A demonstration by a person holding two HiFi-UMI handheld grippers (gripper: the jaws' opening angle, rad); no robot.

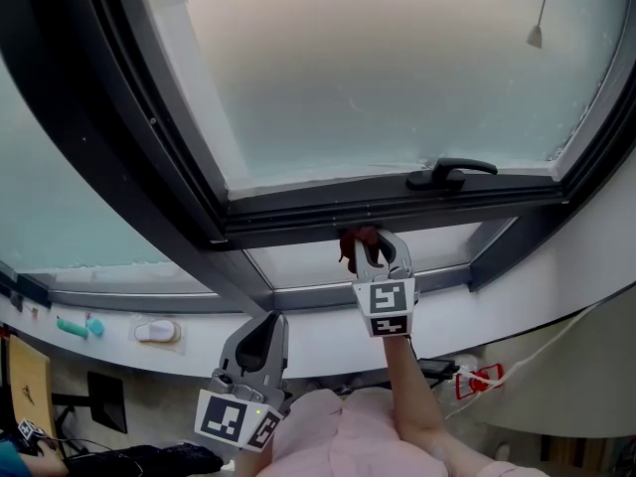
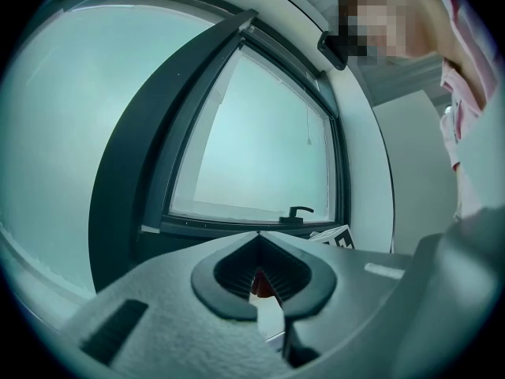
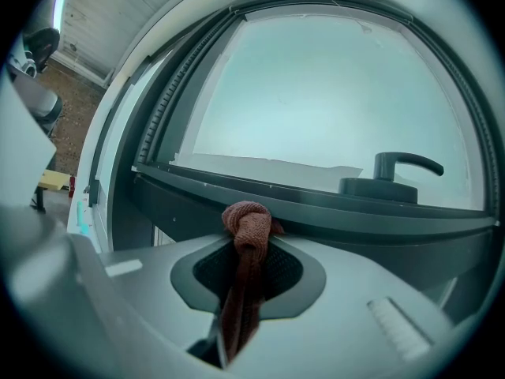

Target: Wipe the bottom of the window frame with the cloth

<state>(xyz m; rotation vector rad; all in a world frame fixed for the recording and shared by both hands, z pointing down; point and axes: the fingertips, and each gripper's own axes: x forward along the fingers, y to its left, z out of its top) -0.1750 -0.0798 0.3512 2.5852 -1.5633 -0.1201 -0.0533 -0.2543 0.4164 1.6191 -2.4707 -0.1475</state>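
Rust-red woven cloth, tied into a soft knot, is pinched in my right gripper, with the jaws closed on the strip just under the knot. The knot stands proud of the tips and looks pressed against the bottom rail of the window frame, left of and below the window handle. I judge it light and limp: it will squash and drag on the rail rather than skid. Holding it close under the knot should stop it folding away. My left gripper hangs well below the handle, jaws together on nothing.
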